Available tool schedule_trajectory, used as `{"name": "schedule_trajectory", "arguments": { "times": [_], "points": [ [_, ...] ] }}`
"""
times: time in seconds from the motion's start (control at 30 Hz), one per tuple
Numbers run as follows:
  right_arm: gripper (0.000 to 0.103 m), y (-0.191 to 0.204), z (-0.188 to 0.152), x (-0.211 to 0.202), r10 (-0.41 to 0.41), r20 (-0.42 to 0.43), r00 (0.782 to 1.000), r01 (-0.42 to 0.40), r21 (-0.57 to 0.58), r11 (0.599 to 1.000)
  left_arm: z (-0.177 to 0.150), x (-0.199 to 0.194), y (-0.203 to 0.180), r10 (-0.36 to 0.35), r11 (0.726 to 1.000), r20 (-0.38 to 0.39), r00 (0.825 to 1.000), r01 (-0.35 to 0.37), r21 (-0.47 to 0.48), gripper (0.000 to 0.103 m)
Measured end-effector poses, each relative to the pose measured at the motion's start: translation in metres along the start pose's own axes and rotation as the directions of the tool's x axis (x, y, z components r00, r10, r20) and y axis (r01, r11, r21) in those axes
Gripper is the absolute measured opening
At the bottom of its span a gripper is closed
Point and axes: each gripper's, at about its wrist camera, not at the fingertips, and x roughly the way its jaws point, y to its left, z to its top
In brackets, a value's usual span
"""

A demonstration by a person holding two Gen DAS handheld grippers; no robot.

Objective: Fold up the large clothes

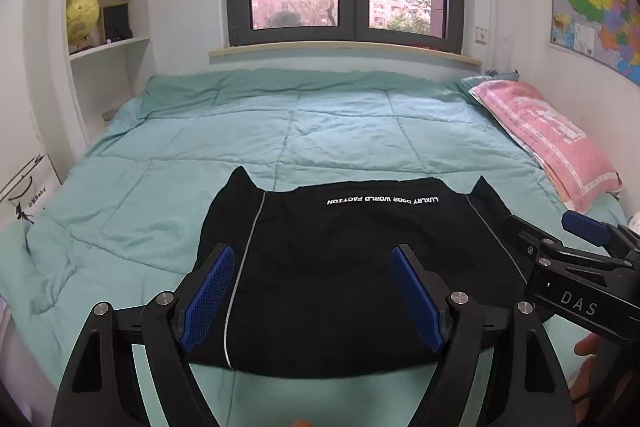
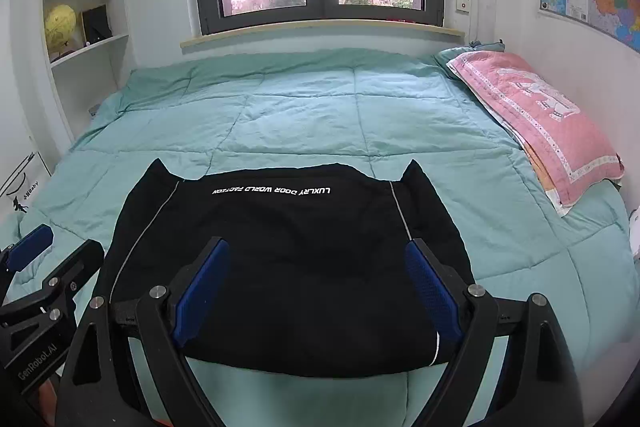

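A black garment [image 1: 352,267] with thin grey piping and upside-down white lettering lies folded into a rectangle on the green quilt, near its front edge. It also shows in the right wrist view [image 2: 288,267]. My left gripper [image 1: 312,291] is open and empty, held just above the garment's near left part. My right gripper [image 2: 316,287] is open and empty, held above the near right part. Each gripper shows at the edge of the other's view: the right gripper [image 1: 560,239] and the left gripper [image 2: 48,247].
The green quilt [image 1: 304,131] covers the whole bed. A pink pillow [image 1: 548,139] lies along the right wall. A white bookshelf [image 1: 108,7] with books and a yellow globe stands at the far left. A window is behind the bed.
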Motion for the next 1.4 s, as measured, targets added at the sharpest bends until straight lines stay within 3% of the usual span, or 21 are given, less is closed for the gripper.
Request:
{"name": "schedule_trajectory", "arguments": {
  "times": [1.4],
  "points": [
    [0.091, -0.008, -0.015, 0.016, 0.033, -0.058, 0.998, -0.030, 0.043, 0.999, -0.011, 0.009, -0.012, 0.007, 1.000, -0.056, 0.998, -0.005, 0.025, 0.082]
  ]
}}
